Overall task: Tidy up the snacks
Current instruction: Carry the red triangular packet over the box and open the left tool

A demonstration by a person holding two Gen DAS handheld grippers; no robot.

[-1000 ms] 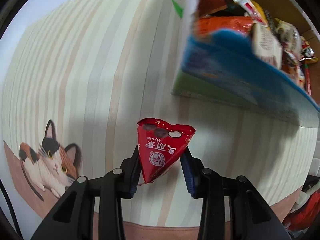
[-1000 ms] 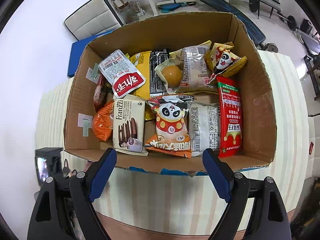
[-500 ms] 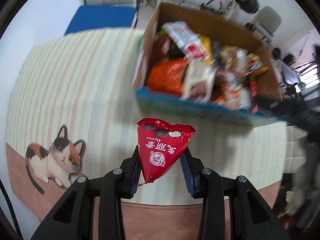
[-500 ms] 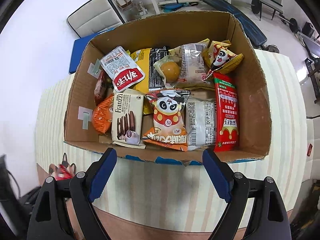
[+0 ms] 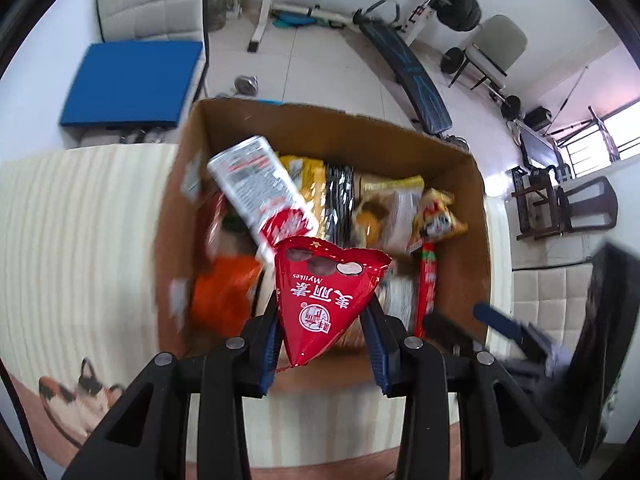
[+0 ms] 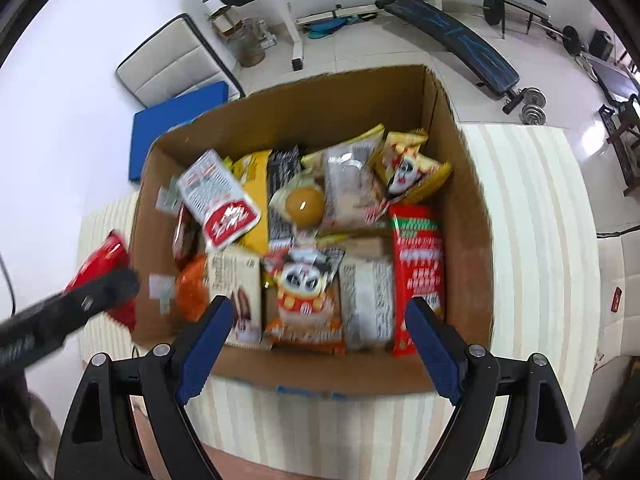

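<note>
My left gripper (image 5: 322, 344) is shut on a red triangular snack packet (image 5: 326, 300), held in the air over the near left part of an open cardboard box (image 5: 452, 148). The box holds several snack packets. In the right wrist view the same box (image 6: 468, 216) lies ahead, and my right gripper (image 6: 318, 346) stands open above its near edge with nothing between the fingers. The left gripper (image 6: 100, 292) with the red packet (image 6: 102, 258) shows blurred at the box's left side. The right gripper's blue finger (image 5: 500, 322) appears blurred at lower right in the left wrist view.
The box sits on a striped tablecloth (image 6: 536, 216) with a cat picture (image 5: 80, 392) near the front left. Beyond the table are a blue mat (image 5: 128, 84), a padded chair (image 5: 148, 0) and gym equipment (image 6: 452, 28) on a white floor.
My left gripper has risen and swung right with the red packet, from beside the box to over it. The right gripper has drawn back slightly, so more of the room shows.
</note>
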